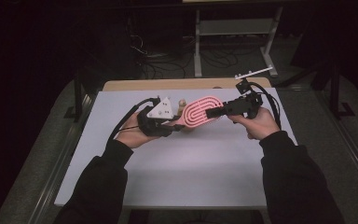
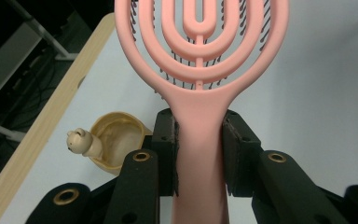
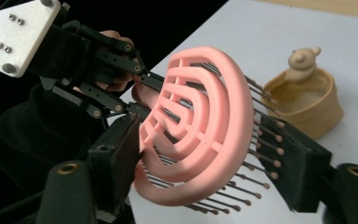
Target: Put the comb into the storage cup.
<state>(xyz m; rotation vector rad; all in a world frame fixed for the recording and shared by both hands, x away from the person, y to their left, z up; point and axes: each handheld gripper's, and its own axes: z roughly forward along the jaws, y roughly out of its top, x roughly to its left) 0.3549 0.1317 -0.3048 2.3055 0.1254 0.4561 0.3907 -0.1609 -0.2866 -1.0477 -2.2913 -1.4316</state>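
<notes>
A pink hairbrush (image 1: 200,112) with a looped, open head and dark bristles hangs above the white table (image 1: 191,163). My left gripper (image 2: 200,140) is shut on its handle, a pad pressing each side. In the high view that left gripper (image 1: 175,122) sits left of centre. My right gripper (image 3: 205,158) comes from the right and straddles the brush head (image 3: 200,116). One pad lies against the pink back and the other against the bristle tips. In the high view the right gripper (image 1: 212,112) meets the head's right end.
A small tan bowl with a bear figure (image 2: 116,144) stands on the table just behind the brush, also seen in the right gripper view as the bowl (image 3: 307,100). A wooden strip (image 1: 168,85) runs along the table's far edge. Beyond it are cables and a metal frame (image 1: 233,28).
</notes>
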